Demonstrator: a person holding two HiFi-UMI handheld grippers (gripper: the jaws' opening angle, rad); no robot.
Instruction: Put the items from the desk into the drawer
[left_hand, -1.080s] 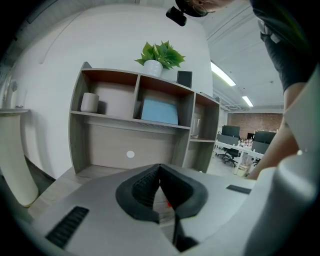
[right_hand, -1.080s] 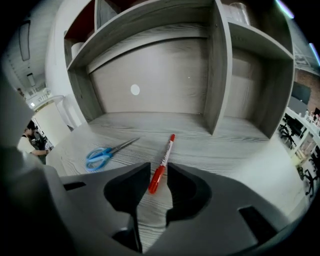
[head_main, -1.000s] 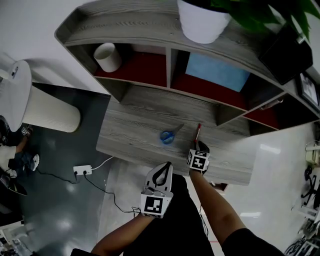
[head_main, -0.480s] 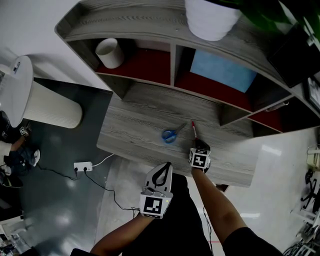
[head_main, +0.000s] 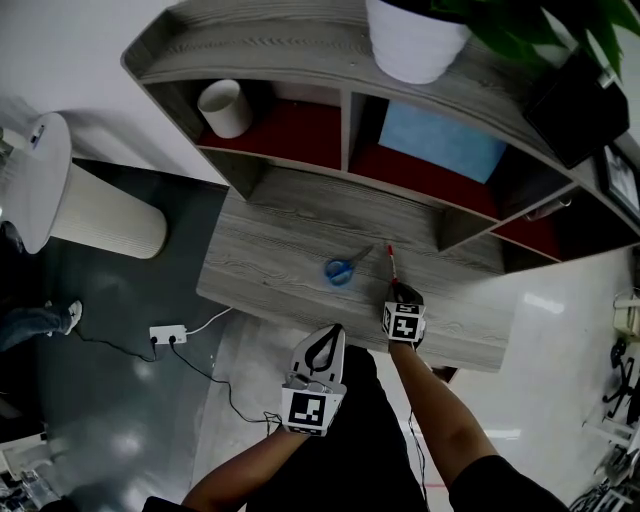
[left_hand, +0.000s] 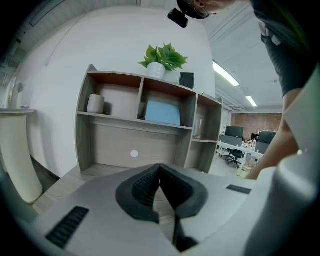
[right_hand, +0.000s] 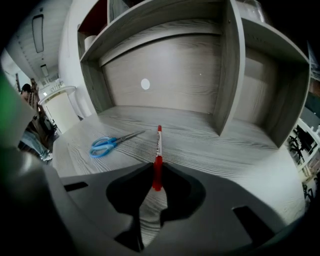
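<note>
red pen (right_hand: 159, 145) in right hand-held gripper's (right_hand: 156, 172) just-closing jaws, head view hides grip

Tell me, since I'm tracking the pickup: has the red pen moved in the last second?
Yes, the red pen swung its far tip left, toward the scissors.

We see a desk (head_main: 300, 250) of grey wood with wavy lines, and it looks matt. On the desk lie scissors (head_main: 340, 270) with smooth blue plastic loops and shiny metal blades, and a pen (right_hand: 158, 150) of smooth red plastic. The floor (head_main: 120, 400) beside the desk is dark and glossy. The pot (head_main: 415, 45) on top of the desk is smooth and white.
</note>
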